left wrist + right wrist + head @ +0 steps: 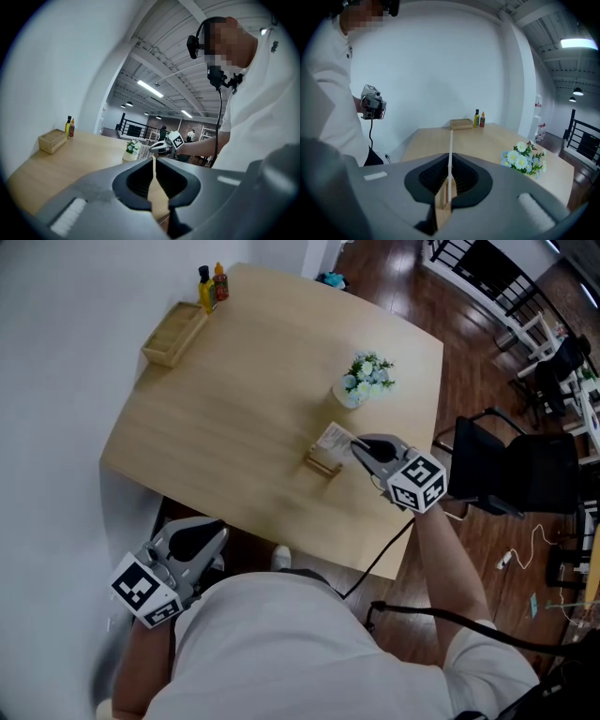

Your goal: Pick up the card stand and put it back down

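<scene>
Left gripper [153, 161] hangs by the person's waist, well short of the flower vase [366, 381], jaws together, nothing in them. Right gripper [359, 448] is clamped tight on the card stand [323, 461], just on the near side of the vase, low over the worktop [234, 409]. Grasp made. Can't tell if it's lifted, and the set-down is probably still to do. Stand: small pale wood block with a thin white card upright in it.

Small light-wood card stand [322, 463], white card [335, 437] in its slot, pinched edge-on between fingers of the right gripper [356, 447]
</scene>
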`<move>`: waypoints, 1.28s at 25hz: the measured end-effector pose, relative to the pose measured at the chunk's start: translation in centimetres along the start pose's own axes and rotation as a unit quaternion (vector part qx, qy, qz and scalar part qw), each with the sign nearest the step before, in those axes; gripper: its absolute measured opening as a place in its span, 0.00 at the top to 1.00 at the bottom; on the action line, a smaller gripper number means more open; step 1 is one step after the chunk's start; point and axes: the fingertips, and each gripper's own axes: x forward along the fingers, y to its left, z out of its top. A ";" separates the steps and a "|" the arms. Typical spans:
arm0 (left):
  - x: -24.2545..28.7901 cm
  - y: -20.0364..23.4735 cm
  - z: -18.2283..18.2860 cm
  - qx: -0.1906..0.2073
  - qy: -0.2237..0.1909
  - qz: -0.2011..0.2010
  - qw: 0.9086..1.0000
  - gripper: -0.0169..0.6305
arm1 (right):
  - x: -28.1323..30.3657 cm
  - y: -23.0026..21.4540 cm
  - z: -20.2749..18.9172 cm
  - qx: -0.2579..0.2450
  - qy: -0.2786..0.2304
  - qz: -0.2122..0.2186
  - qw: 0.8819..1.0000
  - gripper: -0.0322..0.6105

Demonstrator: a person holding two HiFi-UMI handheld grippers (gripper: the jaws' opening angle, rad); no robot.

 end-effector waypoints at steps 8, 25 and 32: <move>-2.9 1.2 0.5 0.021 0.002 -0.044 0.999 0.94 | -2.2 3.4 3.0 0.007 -0.007 -0.049 0.999 0.92; -12.7 5.2 -0.6 0.034 0.004 -0.112 0.993 0.94 | -2.0 19.4 7.9 0.037 -0.022 -0.092 0.995 0.92; -16.2 5.6 -2.7 0.031 0.012 -0.140 0.990 0.95 | -1.0 27.3 9.3 0.043 -0.027 -0.088 0.995 0.92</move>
